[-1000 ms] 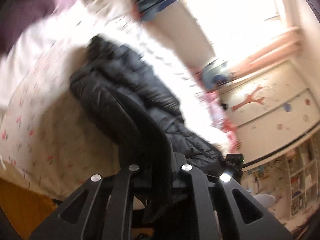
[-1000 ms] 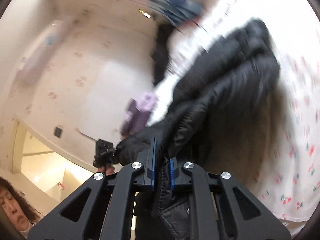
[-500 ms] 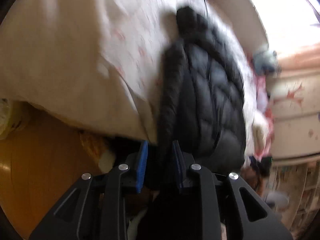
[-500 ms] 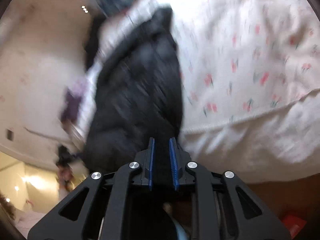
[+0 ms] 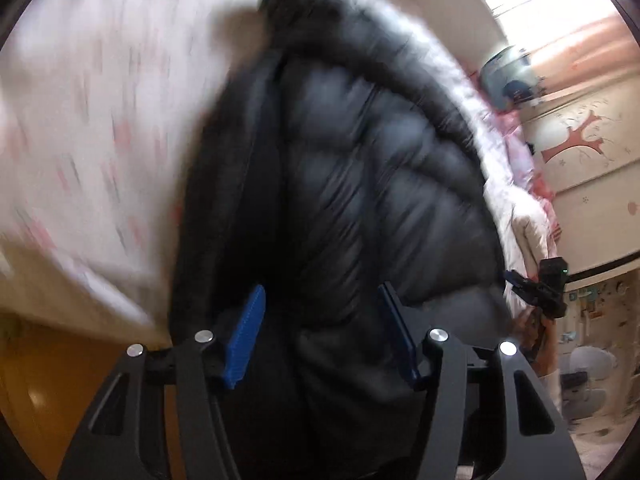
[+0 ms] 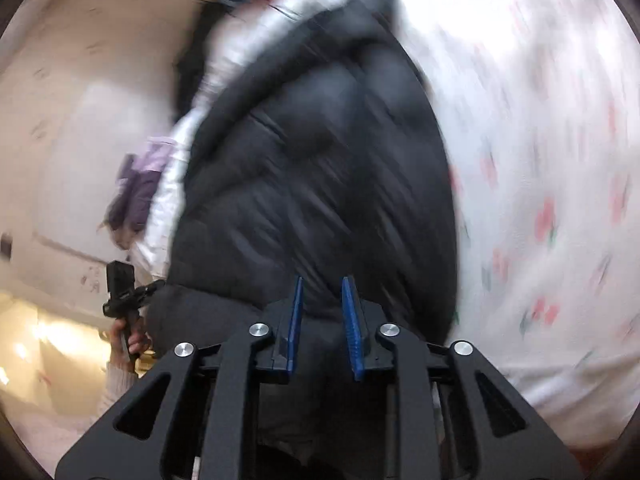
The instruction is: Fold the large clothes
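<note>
A black puffer jacket (image 5: pixel 360 184) lies lengthwise on the bed, its near end hanging over the mattress edge under both grippers. My left gripper (image 5: pixel 322 292) is just above that near end, its jaws opening wide. The blue pads (image 5: pixel 246 332) stand clear of the fabric, which lies between and below them. In the right wrist view the same jacket (image 6: pixel 320 168) fills the middle. My right gripper (image 6: pixel 323 284) is low over the hem, jaws opening to a narrow gap. Black fabric shows through it, and the pads (image 6: pixel 354 328) do not pinch it.
The white bed sheet (image 5: pixel 92 120) with small red prints spreads around the jacket (image 6: pixel 540 160). An orange wooden floor (image 5: pixel 48 380) lies below the bed edge. A purple garment (image 6: pixel 136 188) lies at the far side. A hand holds a black device (image 5: pixel 540 292) (image 6: pixel 120 292) beside the jacket.
Both grippers came down towards the bed edge with the jacket and tipped downward. Their jaws, shut on the fabric before, have parted, the left more widely. The jacket now rests flat.
</note>
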